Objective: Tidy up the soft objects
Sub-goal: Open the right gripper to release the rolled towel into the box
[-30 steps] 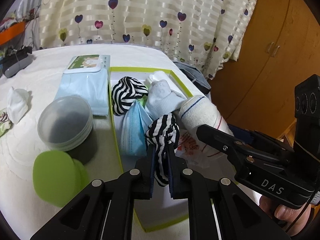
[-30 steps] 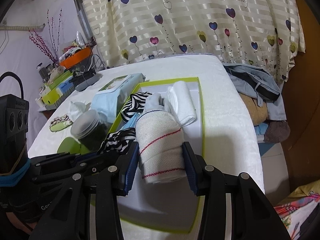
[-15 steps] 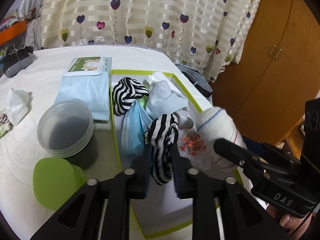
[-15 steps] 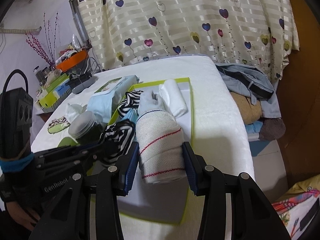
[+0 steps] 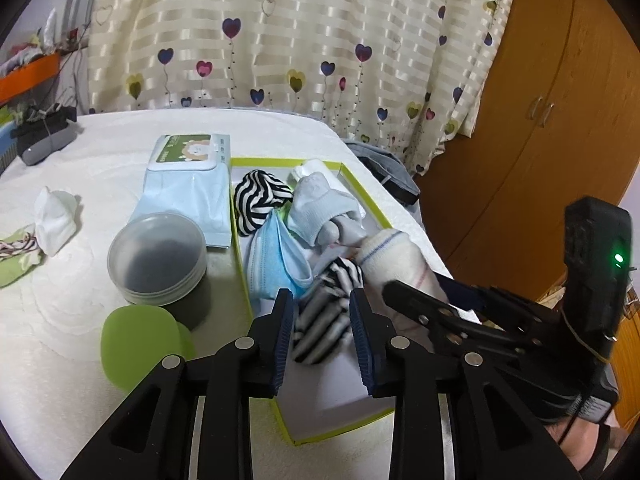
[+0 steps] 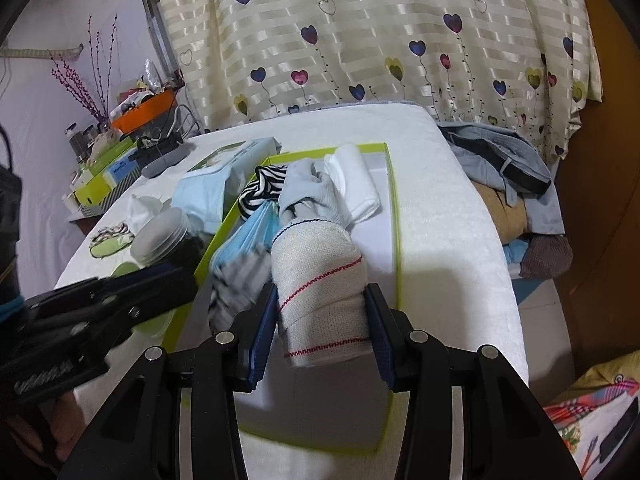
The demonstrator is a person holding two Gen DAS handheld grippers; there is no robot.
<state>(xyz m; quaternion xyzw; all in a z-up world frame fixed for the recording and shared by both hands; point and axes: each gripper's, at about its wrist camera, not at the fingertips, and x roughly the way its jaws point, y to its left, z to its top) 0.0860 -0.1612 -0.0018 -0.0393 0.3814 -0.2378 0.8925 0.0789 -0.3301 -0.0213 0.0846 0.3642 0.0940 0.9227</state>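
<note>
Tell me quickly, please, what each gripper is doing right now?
Left gripper: jaws opening, striped sock loose between them.
Right gripper: shut on the white rolled sock.

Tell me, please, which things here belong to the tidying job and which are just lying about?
Job:
striped sock
rolled white sock
face mask
green-rimmed box

Lying about:
wipes pack
plastic jar
green lid

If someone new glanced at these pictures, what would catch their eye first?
Probably the cream rolled towel with red stitching, clamped in the right gripper over the green-rimmed box. Next, the black-and-white striped sock lying between the left gripper pads as its jaws open. Behind everything hangs a heart-print curtain.
</note>
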